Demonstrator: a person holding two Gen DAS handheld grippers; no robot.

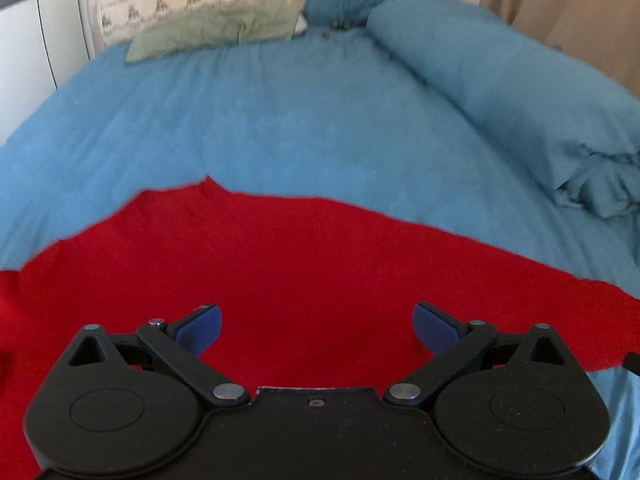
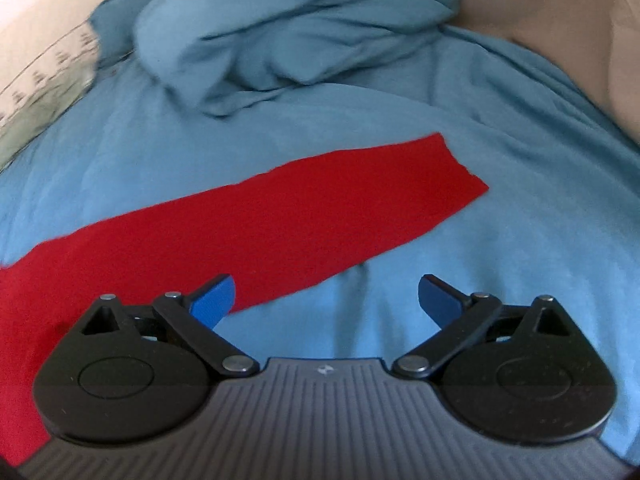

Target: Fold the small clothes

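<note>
Red knitted garment [image 1: 280, 264] spread flat on smooth blue bed sheet [image 1: 260, 120], long sleeve [image 2: 320, 204] stretched sideways, left gripper [image 1: 316, 328] and right gripper [image 2: 326, 300] spread wide, nothing held, bunched blue duvet [image 2: 288, 28] behind.

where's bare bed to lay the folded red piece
Widest bare blue sheet lies between the red garment and the green pillow. Another patch sits beside the red sleeve, under the right tool. Crowded along the bunched blue duvet.
</note>
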